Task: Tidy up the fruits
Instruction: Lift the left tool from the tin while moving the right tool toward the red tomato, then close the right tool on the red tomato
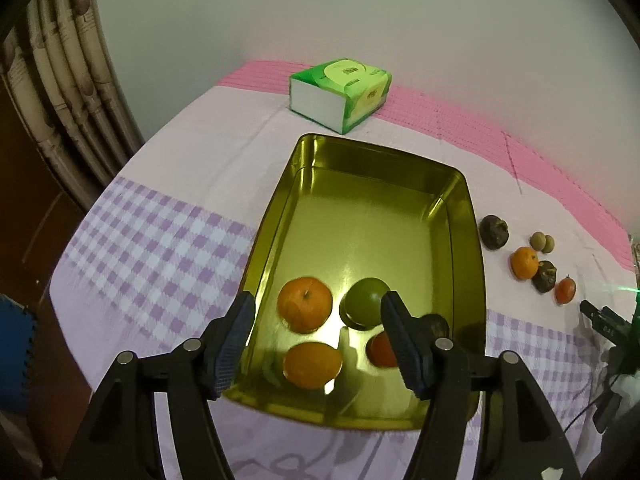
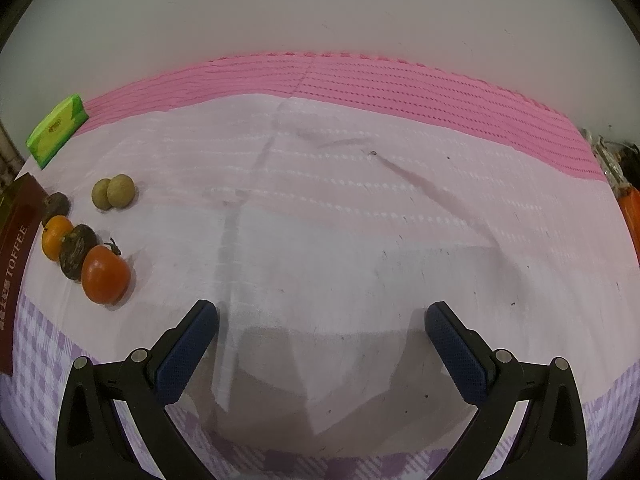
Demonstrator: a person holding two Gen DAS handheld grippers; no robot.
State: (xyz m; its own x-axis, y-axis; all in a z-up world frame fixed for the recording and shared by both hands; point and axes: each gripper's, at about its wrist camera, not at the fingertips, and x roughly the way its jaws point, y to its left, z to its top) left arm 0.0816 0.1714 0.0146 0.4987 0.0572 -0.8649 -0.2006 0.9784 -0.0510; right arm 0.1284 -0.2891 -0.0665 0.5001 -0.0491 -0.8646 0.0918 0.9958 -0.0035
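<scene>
Left wrist view: left gripper held agape, empty, above the gold rectangular metal tin; beneath it lie two oranges, a green fruit, perhaps a tomato. Right gripper agape over cloth; loose fruits left.

Both fisheye views are dimly and softly lit, with straight edges bowed and dark vignetting left in the corners. A bright glare is thrown off the floor of the shiny gold rectangular metal tin, where the fruit is mirrored and slightly blurred. Broad, soft-edged shadows are cast onto the pale pink and lilac checked tablecloth near the bottom of the right wrist view.
</scene>
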